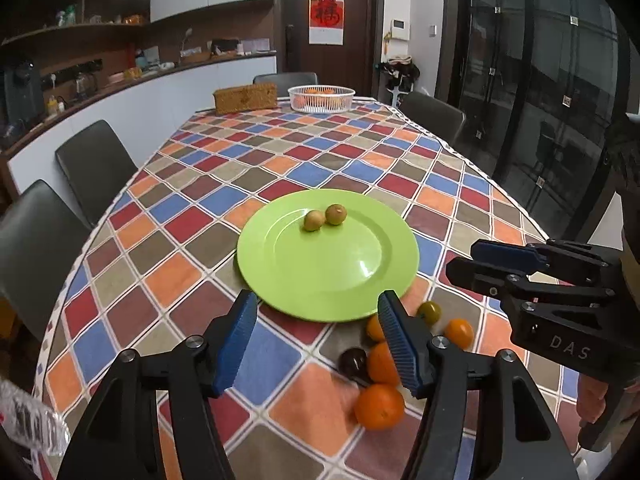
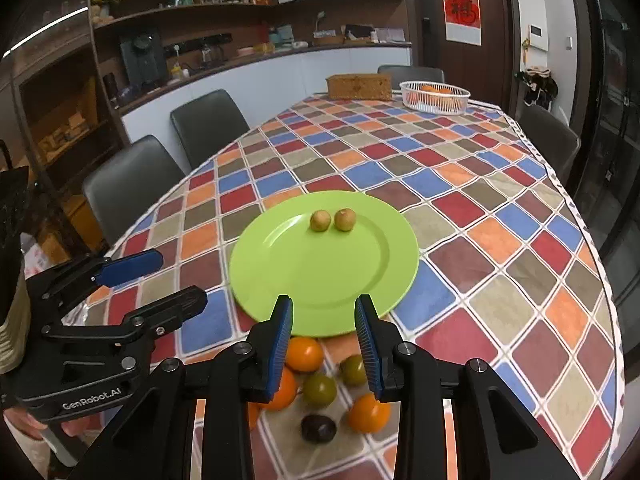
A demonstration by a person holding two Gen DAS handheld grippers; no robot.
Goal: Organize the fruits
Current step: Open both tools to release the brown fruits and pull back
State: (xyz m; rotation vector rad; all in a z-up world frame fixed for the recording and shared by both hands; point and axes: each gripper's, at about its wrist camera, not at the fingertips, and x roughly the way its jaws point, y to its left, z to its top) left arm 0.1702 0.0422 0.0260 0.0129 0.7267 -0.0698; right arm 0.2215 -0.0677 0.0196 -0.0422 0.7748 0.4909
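A green plate point(image 1: 328, 276) point(image 2: 320, 280) lies on the checked tablecloth with two small yellow-green fruits point(image 1: 314, 220) point(image 2: 321, 221) at its far side. Near its front edge lies a loose cluster: several orange fruits point(image 1: 379, 406) point(image 2: 305, 354), greenish ones point(image 2: 319, 390) point(image 1: 429, 312) and one dark purple fruit point(image 2: 318, 429) point(image 1: 353, 362). My left gripper point(image 1: 316, 344) is open and empty, left of the cluster. My right gripper point(image 2: 325, 346) is open and empty, above the cluster. Each gripper also shows in the other's view point(image 1: 476, 262) point(image 2: 176, 280).
A white basket point(image 1: 321, 98) point(image 2: 435, 97) with oranges and a woven box point(image 1: 245, 98) point(image 2: 359, 86) stand at the table's far end. Dark chairs point(image 1: 96, 160) line both sides. A crinkled plastic bag point(image 1: 28, 420) lies at the near left.
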